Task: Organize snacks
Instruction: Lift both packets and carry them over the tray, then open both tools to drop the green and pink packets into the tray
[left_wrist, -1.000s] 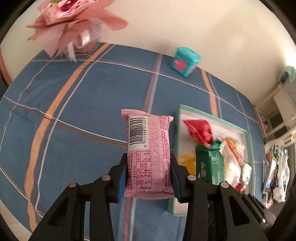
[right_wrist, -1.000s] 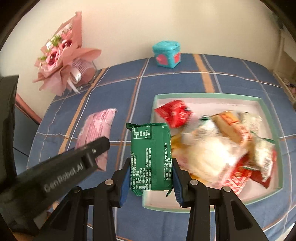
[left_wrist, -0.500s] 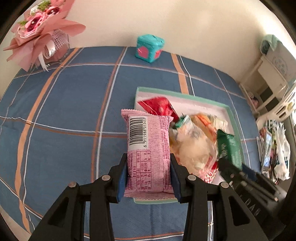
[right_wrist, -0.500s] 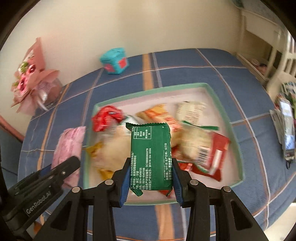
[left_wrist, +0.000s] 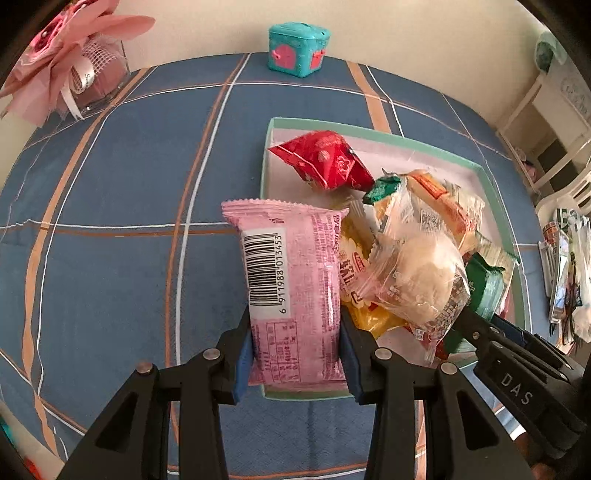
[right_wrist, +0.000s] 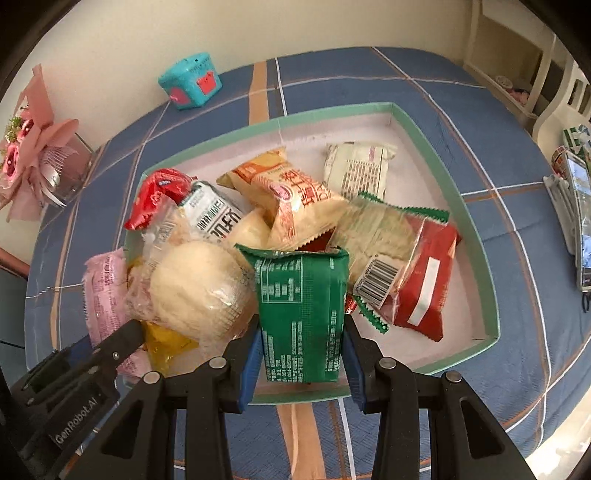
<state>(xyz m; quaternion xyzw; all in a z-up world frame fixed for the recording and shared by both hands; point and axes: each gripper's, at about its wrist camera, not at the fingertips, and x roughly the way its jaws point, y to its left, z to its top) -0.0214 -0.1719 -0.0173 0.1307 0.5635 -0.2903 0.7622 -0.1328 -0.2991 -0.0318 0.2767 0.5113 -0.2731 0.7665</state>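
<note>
My left gripper (left_wrist: 295, 354) is shut on a pink snack packet (left_wrist: 291, 284) with a barcode, held over the near left edge of the mint-rimmed tray (left_wrist: 369, 134). My right gripper (right_wrist: 301, 363) is shut on a green snack packet (right_wrist: 303, 314), held above the tray's (right_wrist: 436, 151) near edge. Several snacks fill the tray: a red pouch (left_wrist: 325, 160), a clear-wrapped bun (left_wrist: 417, 280), an orange packet (right_wrist: 295, 195), a white packet (right_wrist: 356, 168) and a red packet (right_wrist: 424, 284). The right gripper with the green packet (left_wrist: 485, 284) shows at the lower right of the left wrist view. The pink packet (right_wrist: 105, 295) shows at the left of the right wrist view.
A blue checked cloth (left_wrist: 129, 206) covers the table. A teal toy chest (left_wrist: 297, 48) stands at the far edge by the wall. A pink bouquet in a glass (left_wrist: 74, 66) sits far left. White furniture (right_wrist: 517, 66) and clutter lie beyond the table's right side.
Both grippers moved right and lower over the tray, each keeping its packet. The tray's snacks now sit closer and larger in both views.
</note>
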